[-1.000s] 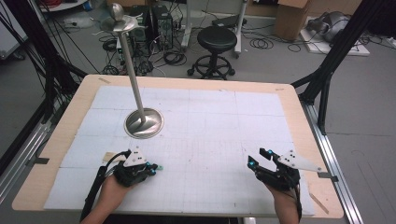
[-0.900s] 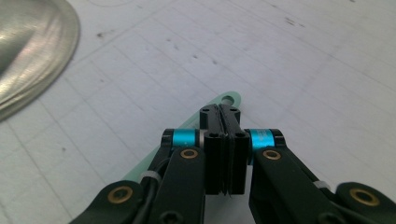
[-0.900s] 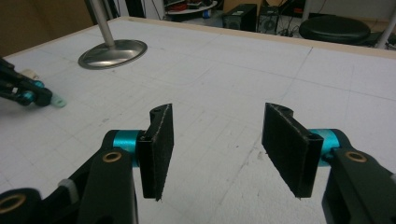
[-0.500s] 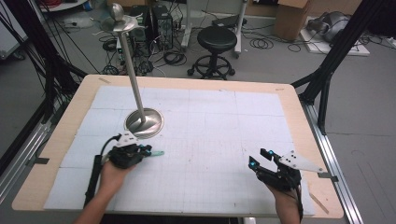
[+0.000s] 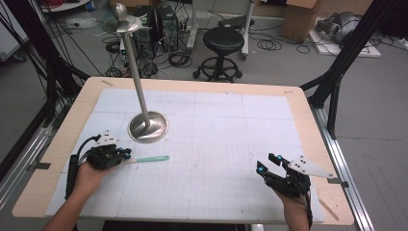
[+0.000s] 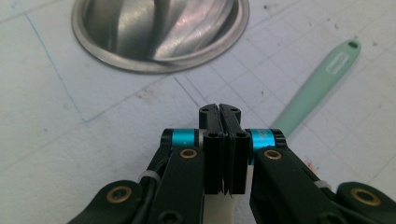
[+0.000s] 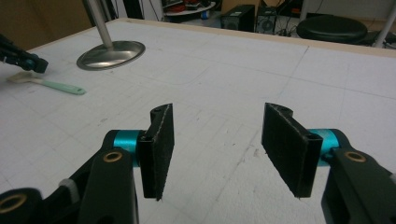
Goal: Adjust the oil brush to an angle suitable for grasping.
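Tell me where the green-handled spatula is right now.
The spatula lies on the table's left side in the high view, just below the metal stand's base, its white end at the left hand-held gripper.

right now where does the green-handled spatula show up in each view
high view: the spatula lies lower left on the mat, its handle pointing right from the left claw.
left gripper view: its green handle runs to the upper right; the white end sits under the shut jaws.
right gripper view: far left, below the stand.
shared landmark: the round metal stand base.
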Available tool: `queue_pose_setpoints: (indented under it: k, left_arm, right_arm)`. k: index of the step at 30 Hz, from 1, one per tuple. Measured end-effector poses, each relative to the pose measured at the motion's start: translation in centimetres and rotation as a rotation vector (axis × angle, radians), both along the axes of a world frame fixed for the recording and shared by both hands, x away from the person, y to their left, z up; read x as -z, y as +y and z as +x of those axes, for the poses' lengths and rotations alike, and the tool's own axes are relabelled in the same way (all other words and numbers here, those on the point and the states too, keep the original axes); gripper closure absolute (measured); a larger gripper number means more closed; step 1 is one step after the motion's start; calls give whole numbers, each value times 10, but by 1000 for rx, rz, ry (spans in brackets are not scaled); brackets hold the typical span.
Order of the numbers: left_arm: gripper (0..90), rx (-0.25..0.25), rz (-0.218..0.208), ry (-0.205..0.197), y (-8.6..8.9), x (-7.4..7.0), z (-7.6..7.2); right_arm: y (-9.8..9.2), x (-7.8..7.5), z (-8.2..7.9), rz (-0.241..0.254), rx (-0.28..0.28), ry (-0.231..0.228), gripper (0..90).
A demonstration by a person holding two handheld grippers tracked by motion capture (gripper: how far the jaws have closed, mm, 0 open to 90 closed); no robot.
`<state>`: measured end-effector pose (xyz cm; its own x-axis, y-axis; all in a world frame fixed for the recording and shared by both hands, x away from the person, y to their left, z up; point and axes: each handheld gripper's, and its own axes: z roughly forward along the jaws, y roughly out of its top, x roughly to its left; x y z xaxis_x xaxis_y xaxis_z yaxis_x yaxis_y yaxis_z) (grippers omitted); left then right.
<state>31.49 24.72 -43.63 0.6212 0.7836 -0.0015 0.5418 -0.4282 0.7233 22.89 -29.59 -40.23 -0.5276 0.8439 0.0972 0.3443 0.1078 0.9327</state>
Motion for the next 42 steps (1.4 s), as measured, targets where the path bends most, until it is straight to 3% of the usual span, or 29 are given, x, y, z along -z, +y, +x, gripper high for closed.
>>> queue_pose_setpoints:
  k: [2, 6, 17, 28, 33, 36, 38, 39, 42]
  left_arm:
    - [876, 9, 17, 9, -2, 1, -1]
    - [895, 15, 11, 33, -1, 0, -5]
    - [895, 17, -1, 28, 2, 0, -48]
    - [893, -35, -24, 10, -4, 3, -76]
    - [893, -24, -11, 13, -10, 2, -85]
    - [893, -58, -15, 13, -9, -1, -87]
    - [879, -67, -66, -28, -4, -5, -87]
    - [837, -67, -120, -69, 1, -9, -86]
    - [698, -37, -234, -138, 12, -17, -83]
  right_arm:
    - [0, 0, 0, 3, 0, 0, 437]
    - [-1, 0, 0, 7, 2, -1, 438]
    - [1, -1, 0, 6, -3, -5, 438]
    - [1, 0, 0, 2, 0, -6, 439]
    - [1, 0, -1, 2, 0, -3, 438]
    - [2, 0, -1, 4, 0, 1, 438]
    - [1, 0, -1, 3, 0, -3, 438]
    - [1, -1, -1, 4, 0, -6, 437]
    - [0, -1, -1, 10, 4, -5, 427]
